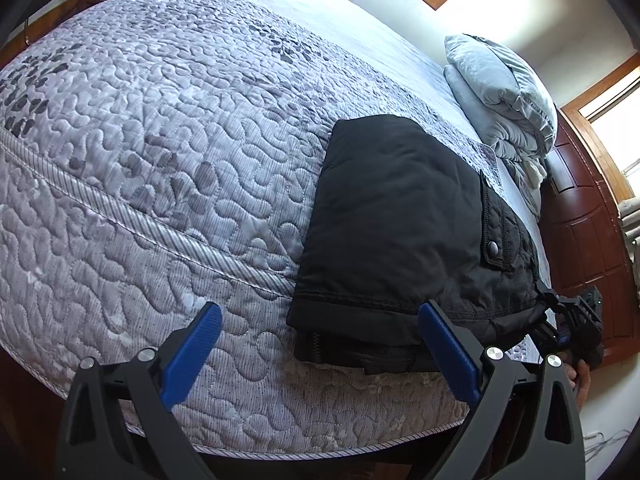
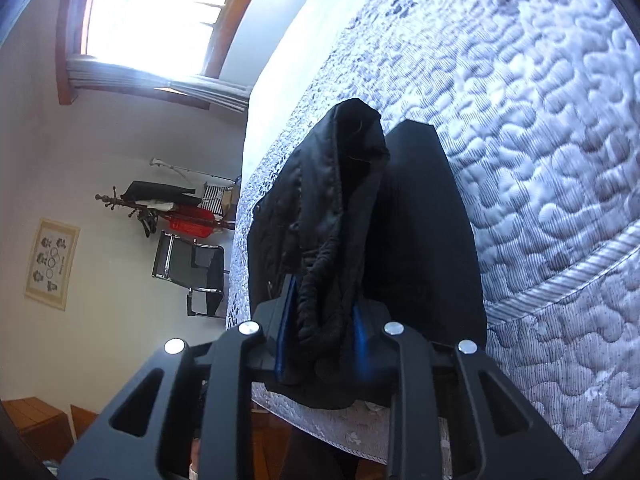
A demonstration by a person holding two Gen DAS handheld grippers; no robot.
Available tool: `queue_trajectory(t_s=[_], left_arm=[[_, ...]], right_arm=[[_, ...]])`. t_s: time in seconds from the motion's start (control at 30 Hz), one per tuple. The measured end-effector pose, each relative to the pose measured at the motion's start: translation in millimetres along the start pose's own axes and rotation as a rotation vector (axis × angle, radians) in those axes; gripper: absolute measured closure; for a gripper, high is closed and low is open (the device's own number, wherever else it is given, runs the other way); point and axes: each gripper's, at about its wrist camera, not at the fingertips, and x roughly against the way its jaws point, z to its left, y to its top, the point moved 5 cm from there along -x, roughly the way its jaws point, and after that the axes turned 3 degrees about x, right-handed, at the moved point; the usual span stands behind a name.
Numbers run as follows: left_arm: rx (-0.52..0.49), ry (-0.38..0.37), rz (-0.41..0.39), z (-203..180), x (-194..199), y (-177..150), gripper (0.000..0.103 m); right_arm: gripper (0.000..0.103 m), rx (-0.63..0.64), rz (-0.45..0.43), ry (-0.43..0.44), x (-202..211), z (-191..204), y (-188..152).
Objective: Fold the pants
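Pants: the black pants (image 1: 400, 216) lie near the front edge of the bed (image 1: 160, 160), already folded into a compact rectangle of several layers, with a snap pocket on the right part.
Right gripper: the right gripper (image 2: 320, 312) has its jaws pressed together on a bunched edge of the pants, and the cloth stands up between the blue pads (image 2: 362, 336). In the left wrist view it shows at the right side of the bundle (image 1: 568, 316).
Left gripper: the left gripper (image 1: 320, 344) is spread wide and holds nothing; it hovers over the front edge of the bed, and its right finger is just in front of the near left part of the bundle.
Step in hand: it seems to be one of the last folds, the right side being lifted to go over the rest.
Next move: probably the pinched edge must be carried across the bundle toward the left and laid flat, while the left gripper holds the lower layers so they do not slide or open.
Other things: a grey pile of bedding (image 1: 504, 92) rests further back on the bed, well apart from the pants.
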Motion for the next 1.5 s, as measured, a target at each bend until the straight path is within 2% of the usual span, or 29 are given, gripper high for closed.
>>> queue_trajectory(t_s=[0.1,0.2,0.27,0.33,0.43,0.5,0.57,0.6,0.7,0.83,0.9,1.0,1.23,1.37,1.5], left_arm=[[-0.002,0.0,0.008,-2,-2,-1,0.004],[-0.001,-0.01,0.009,-7,-3,-2,0.004],[-0.013,-0.01,0.008,-10,-2,-2,0.004],[-0.024,-0.007,0.009,-11,-2,-3,0.004],[-0.016,-0.002,0.006,-7,-1,-1,0.004],[-0.001,0.001,0.008,-3,-2,-1,0.004],[0.009,0.004,0.012,-2,-3,-1,0.004],[0.01,0.003,0.014,-2,-3,-2,0.004],[0.005,-0.001,0.02,-5,-4,-4,0.004],[-0.021,-0.005,0.021,-11,-4,-5,0.004],[-0.023,-0.004,0.026,-12,-6,-5,0.004],[-0.017,-0.01,0.029,-15,-8,-5,0.004],[-0.04,-0.004,0.017,-17,-3,0,0.004],[-0.054,-0.002,-0.02,-21,7,3,0.004],[-0.112,0.036,-0.062,-33,19,10,0.004]], right_arm=[[0.079,-0.023,0.035,-0.056,-10,-14,-3],[0.076,-0.058,0.041,-0.047,-15,-25,-6],[0.068,-0.073,0.036,-0.034,-14,-29,-9],[0.052,-0.082,0.025,-0.019,-8,-29,-13],[0.049,-0.071,0.016,-0.006,1,-27,-22],[0.049,-0.06,0.024,-0.006,5,-28,-28],[0.057,-0.049,0.025,-0.022,8,-30,-35],[0.068,-0.037,0.028,-0.046,8,-31,-37],[0.073,-0.024,0.017,-0.04,10,-24,-42],[0.074,-0.022,0.012,-0.047,10,-18,-46],[0.074,-0.043,0.029,-0.082,2,-27,-48],[0.073,-0.074,0.043,-0.085,-6,-39,-50],[0.072,-0.032,0.042,-0.105,-3,-33,-52],[0.067,-0.028,0.044,-0.113,-2,-27,-50],[0.062,-0.015,0.036,-0.119,8,-21,-47]])
